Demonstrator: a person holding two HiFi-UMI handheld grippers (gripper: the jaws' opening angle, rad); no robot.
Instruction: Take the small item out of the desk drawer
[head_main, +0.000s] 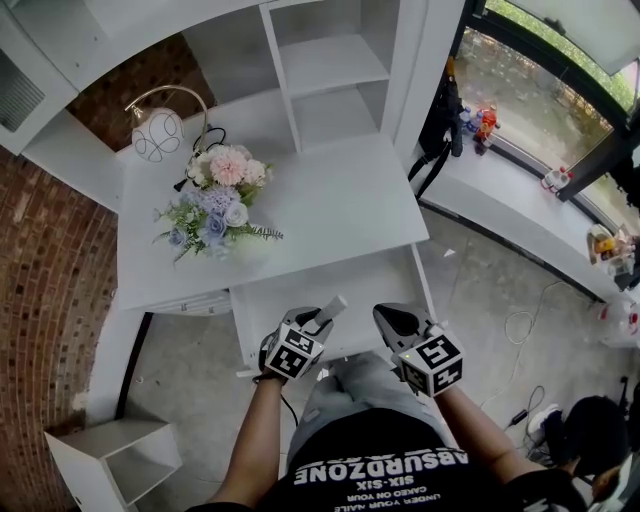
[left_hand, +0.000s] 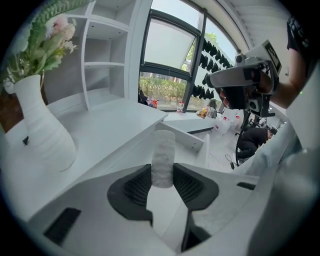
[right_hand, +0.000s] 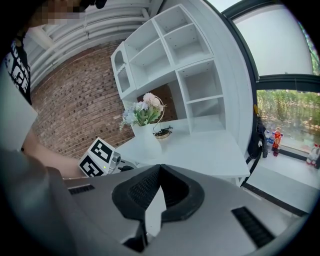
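Observation:
My left gripper (head_main: 322, 318) is shut on a small white rough cylinder (head_main: 333, 306), which sticks out past its tips. In the left gripper view the cylinder (left_hand: 163, 150) stands upright between the black pads (left_hand: 137, 186), above the open white desk drawer (left_hand: 192, 142). In the head view the drawer (head_main: 300, 292) is pulled out from under the desk top (head_main: 340, 205) and looks bare inside. My right gripper (head_main: 392, 318) hovers over the drawer's right part, its jaws shut with nothing between them (right_hand: 159, 170). Both grippers are side by side, apart.
A white vase of flowers (head_main: 215, 210) and a globe lamp (head_main: 158, 130) stand on the desk's left. A white shelf unit (head_main: 330, 70) rises at the back. A small open shelf box (head_main: 110, 455) lies on the floor at left. Bottles (head_main: 480, 125) line the window sill.

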